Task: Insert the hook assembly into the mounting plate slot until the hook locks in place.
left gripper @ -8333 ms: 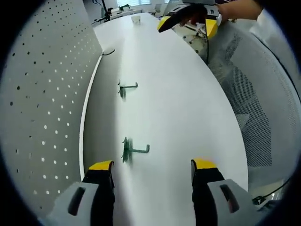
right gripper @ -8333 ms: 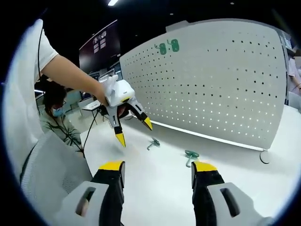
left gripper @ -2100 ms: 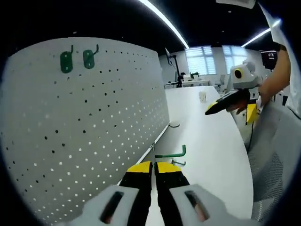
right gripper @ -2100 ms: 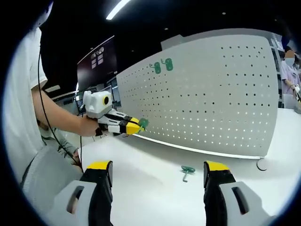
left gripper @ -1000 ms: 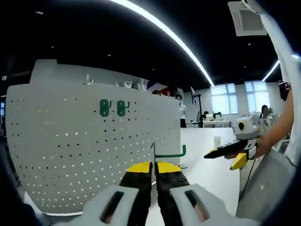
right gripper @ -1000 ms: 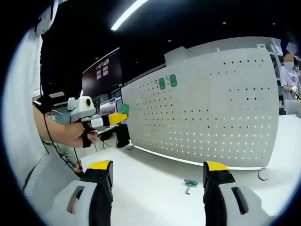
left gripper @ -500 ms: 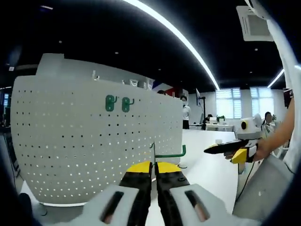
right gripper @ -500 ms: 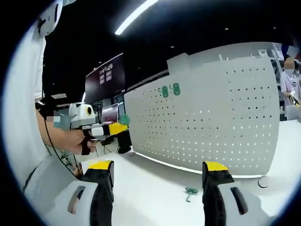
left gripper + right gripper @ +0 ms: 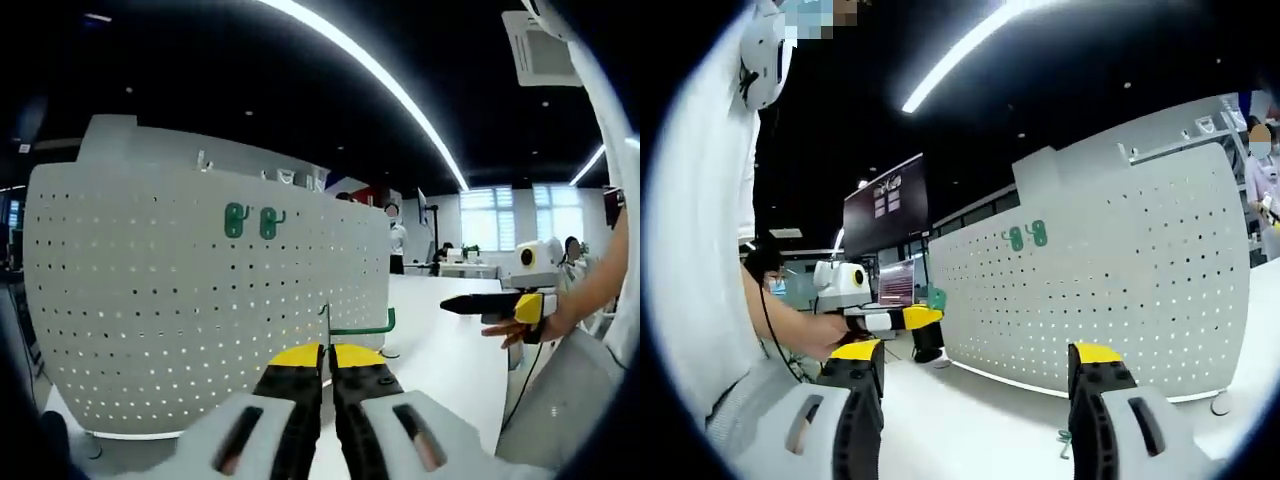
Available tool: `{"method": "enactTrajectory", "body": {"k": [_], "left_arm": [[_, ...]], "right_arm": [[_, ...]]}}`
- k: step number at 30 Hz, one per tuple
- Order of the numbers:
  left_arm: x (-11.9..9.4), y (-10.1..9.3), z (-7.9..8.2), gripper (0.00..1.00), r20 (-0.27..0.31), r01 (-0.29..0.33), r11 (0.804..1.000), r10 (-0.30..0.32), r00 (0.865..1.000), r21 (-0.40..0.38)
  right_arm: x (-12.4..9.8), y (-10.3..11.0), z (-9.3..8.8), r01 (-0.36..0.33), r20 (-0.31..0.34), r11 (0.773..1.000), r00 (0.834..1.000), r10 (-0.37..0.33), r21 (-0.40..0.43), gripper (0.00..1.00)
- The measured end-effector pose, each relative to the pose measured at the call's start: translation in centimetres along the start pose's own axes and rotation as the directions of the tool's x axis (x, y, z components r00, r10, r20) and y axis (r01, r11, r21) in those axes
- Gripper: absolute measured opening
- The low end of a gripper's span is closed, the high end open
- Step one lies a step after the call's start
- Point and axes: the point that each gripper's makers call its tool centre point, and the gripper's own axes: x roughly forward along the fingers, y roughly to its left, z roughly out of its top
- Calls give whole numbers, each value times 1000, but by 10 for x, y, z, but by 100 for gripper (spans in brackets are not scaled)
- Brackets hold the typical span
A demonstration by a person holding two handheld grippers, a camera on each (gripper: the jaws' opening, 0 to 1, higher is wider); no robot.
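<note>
You've got the green metal peg hook point(image 9: 352, 328) pinched in your left gripper point(image 9: 327, 352), jaws closed right down on it with barely a sliver between the yellow tips. It's held up in the air, well apart from the white perforated pegboard panel point(image 9: 190, 310) it has to go into. From your right gripper view you can see that same left gripper point(image 9: 923, 317) out to the side with a bit of green poking past its tips.

For the insertion itself: I'd square the gripper to the panel face before closing in, pick a pair of holes near the two green hooks already hanging on the panel point(image 9: 250, 220), and come in slow so the back prongs find the holes instead of skating across the sheet. Probably tip in, then drop down to seat it. Keep the squeeze firm, that thin wire looks like it could twist between the pads.

Orientation right now: the hook's long arm runs roughly sideways in the left gripper view, pointing right, upturned tip at the far right end, and the short upright back piece sits at the left just above the jaws.

Your right gripper point(image 9: 975, 362) is spread wide and carrying nothing. A second green hook on the white tabletop point(image 9: 1064, 441) peeks out near its right jaw.
</note>
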Motion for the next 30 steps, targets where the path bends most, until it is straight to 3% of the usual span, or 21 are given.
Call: {"method": "enactTrajectory", "body": {"k": [10,18,30], "left_arm": [[2,-2,4,2,4,0,1000,0,1000,-5],[2,-6,4,2,8,6,1000,-6,1000,-12],[4,-7,10,2,21,7,1000,-7,1000,-19]], "right_arm": [[2,3,-2,-17,-21,999,1000,17,29,67],[22,9,5,-38,-2,999,999,38,32,69],[41,21,10,-94,9,994,996,94,53,60]]}}
